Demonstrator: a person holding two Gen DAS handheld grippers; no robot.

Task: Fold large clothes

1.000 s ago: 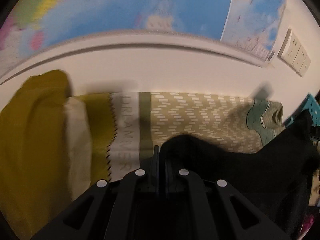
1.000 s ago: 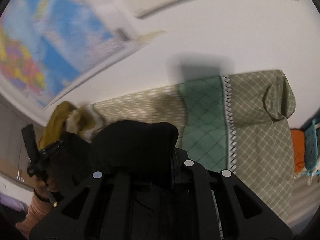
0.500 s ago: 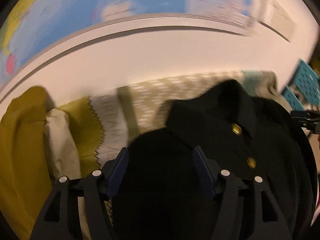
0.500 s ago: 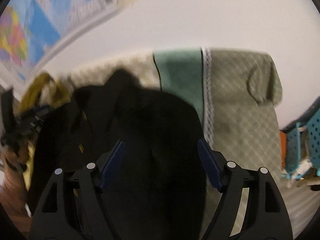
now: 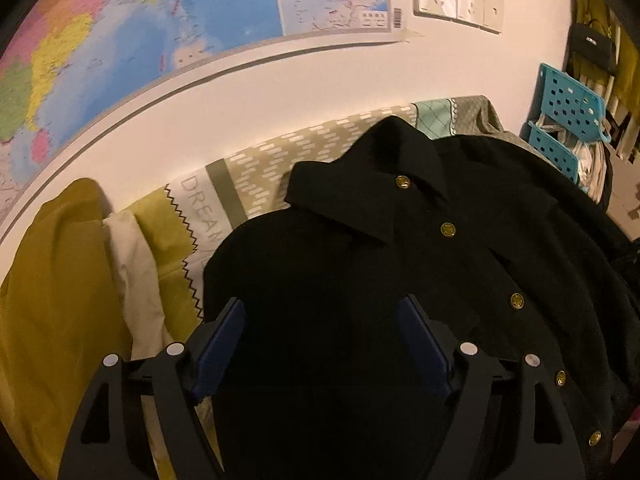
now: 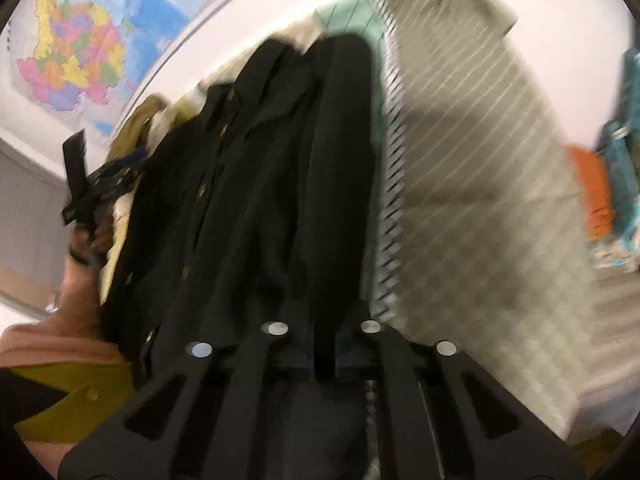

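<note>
Left gripper [image 5: 320,344] hovers spread wide over the black shirt [image 5: 360,280], which lies collar-up on the patterned bedspread [image 5: 280,160]; right gripper [image 6: 324,356] is clamped on a shirt fold. Wall map [image 5: 140,32] hangs behind.

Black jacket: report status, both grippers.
Left gripper open above black jacket. Right gripper shut on jacket fabric. Jacket spread on patterned bedding, buttons up. Nothing obstructing.

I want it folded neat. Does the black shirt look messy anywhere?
Yes. The black shirt lies crooked on the bedspread, its right side bunched in ridges where the right gripper pinches it.
</note>
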